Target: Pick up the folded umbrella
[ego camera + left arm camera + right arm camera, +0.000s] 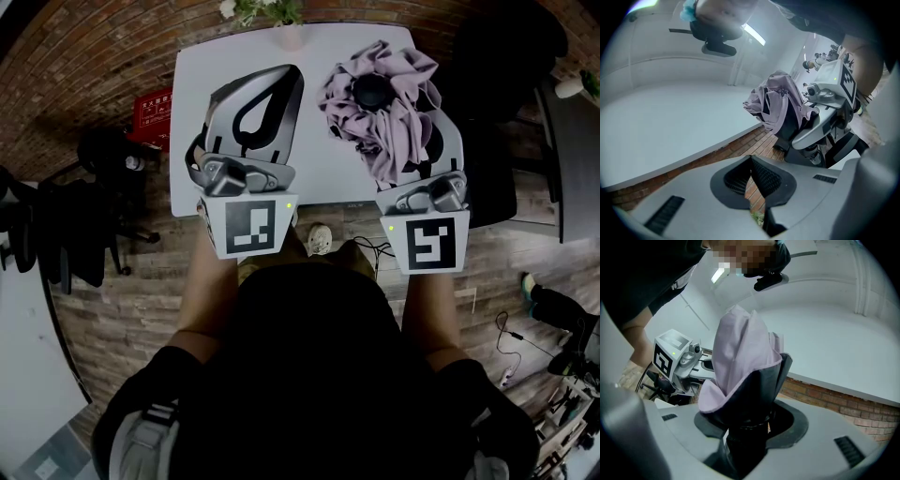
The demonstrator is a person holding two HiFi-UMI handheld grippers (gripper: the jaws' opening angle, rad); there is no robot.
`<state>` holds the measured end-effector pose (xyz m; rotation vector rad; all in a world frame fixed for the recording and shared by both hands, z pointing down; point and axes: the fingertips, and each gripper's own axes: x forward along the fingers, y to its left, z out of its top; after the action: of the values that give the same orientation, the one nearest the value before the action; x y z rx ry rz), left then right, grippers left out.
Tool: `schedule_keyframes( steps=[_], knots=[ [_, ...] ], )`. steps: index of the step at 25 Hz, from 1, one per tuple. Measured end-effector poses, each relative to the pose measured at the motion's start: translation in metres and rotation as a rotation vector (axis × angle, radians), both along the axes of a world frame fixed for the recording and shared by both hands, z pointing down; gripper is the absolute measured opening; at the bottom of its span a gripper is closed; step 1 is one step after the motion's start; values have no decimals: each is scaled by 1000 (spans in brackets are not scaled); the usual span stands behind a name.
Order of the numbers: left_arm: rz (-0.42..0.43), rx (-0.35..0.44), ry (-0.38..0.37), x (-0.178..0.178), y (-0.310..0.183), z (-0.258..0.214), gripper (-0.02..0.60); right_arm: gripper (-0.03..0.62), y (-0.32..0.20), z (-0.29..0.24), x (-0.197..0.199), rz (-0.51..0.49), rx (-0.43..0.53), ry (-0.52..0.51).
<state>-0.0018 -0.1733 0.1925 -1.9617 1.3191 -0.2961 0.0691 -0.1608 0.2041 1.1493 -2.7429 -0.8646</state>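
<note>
The folded umbrella [380, 112], lilac cloth with a black lining and a black cap on top, stands upright in my right gripper [749, 420], which is shut on its black shaft. In the right gripper view the umbrella [740, 357] rises straight up between the jaws. Its bunched cloth hides the jaw tips in the head view. My left gripper [286, 80] hangs beside it over the white table [319, 178], shut, its tips touching with nothing between them. The left gripper view shows the umbrella [776, 105] to the right, lifted off the table [670, 126].
A small plant pot [286, 33] stands at the table's far edge. A black chair [497, 112] is to the right of the table, dark chairs [56, 234] to the left, and a red item [155, 112] lies on the brick floor.
</note>
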Motion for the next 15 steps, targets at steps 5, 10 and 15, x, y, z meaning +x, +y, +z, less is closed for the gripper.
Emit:
schedule_keyframes(
  steps=[5, 10, 15],
  knots=[
    [-4, -2, -4, 1, -2, 1, 13, 221, -1, 0, 1, 5, 9, -5],
    [-11, 1, -6, 0, 0, -2, 14, 221, -3, -1, 4, 27, 27, 7],
    [-15, -1, -9, 1, 1, -3, 14, 221, -4, -1, 4, 29, 28, 21]
  ],
)
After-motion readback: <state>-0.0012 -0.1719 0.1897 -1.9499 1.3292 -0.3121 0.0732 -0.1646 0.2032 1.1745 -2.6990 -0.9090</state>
